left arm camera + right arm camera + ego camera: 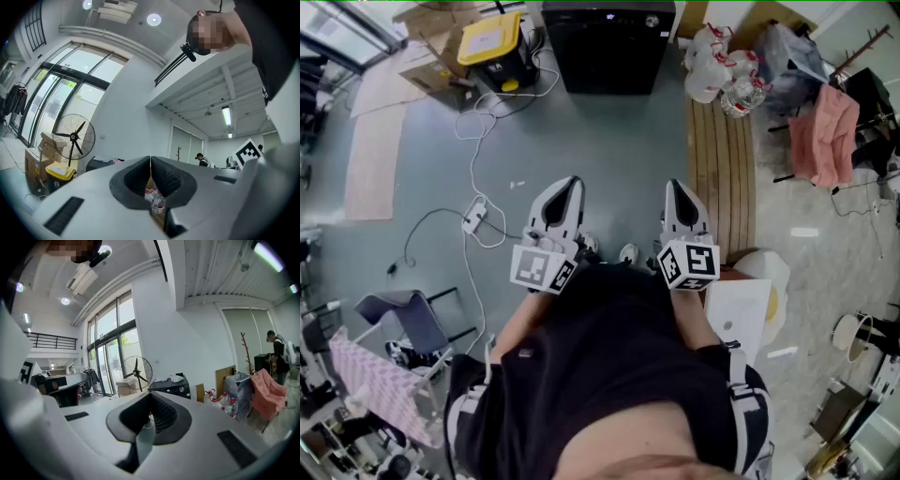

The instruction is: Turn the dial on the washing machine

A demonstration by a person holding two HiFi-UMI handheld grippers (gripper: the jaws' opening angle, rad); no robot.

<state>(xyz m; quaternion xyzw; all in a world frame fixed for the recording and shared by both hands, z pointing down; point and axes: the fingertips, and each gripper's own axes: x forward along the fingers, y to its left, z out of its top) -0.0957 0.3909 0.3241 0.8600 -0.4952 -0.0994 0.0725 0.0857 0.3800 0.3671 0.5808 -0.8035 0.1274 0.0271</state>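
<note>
The black washing machine (607, 42) stands against the far wall, its round dial (651, 21) at the top right of the front panel. My left gripper (570, 186) and right gripper (676, 187) are held side by side close to my body, well short of the machine, both pointing toward it. Both are shut with nothing between the pads. In the right gripper view the washing machine (173, 386) shows beyond the closed right gripper (150, 398), with its dial (181, 389) small and distant. The left gripper (150, 161) also shows its pads pressed together.
A yellow-lidded bin (492, 47) and cardboard boxes sit left of the machine, and a white cable with a power strip (474, 217) trails across the floor. A wooden bench (722, 173) with water bottles (722, 70) runs at the right. A standing fan (137, 372) is near the windows.
</note>
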